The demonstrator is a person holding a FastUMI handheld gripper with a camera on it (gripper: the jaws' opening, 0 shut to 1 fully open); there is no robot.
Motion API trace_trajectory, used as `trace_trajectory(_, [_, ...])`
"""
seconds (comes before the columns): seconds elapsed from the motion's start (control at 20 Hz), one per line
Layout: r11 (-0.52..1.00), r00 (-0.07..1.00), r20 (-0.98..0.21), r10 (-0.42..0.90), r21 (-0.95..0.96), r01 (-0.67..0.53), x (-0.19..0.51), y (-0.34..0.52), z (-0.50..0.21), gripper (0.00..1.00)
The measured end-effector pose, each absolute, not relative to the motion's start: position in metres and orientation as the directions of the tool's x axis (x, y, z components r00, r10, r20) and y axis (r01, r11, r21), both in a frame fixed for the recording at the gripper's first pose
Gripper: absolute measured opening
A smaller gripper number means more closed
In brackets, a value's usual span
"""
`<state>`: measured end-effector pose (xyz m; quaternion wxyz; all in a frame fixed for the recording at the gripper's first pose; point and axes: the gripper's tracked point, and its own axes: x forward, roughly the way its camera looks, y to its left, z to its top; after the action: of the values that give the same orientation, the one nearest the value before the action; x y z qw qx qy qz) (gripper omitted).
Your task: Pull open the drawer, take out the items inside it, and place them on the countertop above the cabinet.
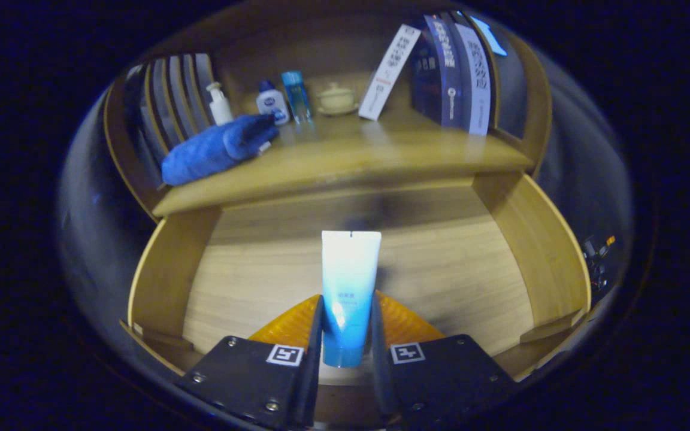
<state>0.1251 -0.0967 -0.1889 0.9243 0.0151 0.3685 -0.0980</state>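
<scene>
The wooden drawer (165, 269) stands pulled open below the countertop (381, 152). A white-and-blue tube (348, 287) points away from me over the drawer floor, cap end nearest me. My gripper (347, 317) is shut on the tube, one finger pressing on each side of its lower half. On the countertop beyond lies a blue folded cloth pouch (216, 149).
At the back of the countertop stand a white pump bottle (220, 103), a small white-and-blue bottle (272, 102), a clear blue bottle (296, 96) and a lidded cream cup on a saucer (337, 99). Books (450, 72) lean at the right. Wooden side walls flank the shelf.
</scene>
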Motion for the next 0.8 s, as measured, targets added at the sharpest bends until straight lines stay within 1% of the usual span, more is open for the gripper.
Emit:
trace_trajectory(0.15, [0.982,0.806,-0.571,-0.156,-0.005,0.187,0.125,-0.094,-0.146,0.39])
trace_trajectory(0.4, [0.988,0.924,-0.358,-0.133,0.03,0.153,0.128,-0.077,-0.065,0.38])
trace_trajectory(0.55, [0.989,0.964,-0.237,-0.12,0.059,0.137,0.135,-0.072,-0.017,0.38])
trace_trajectory(0.8, [0.99,0.985,-0.1,-0.144,-0.023,0.142,0.16,-0.076,0.031,0.38])
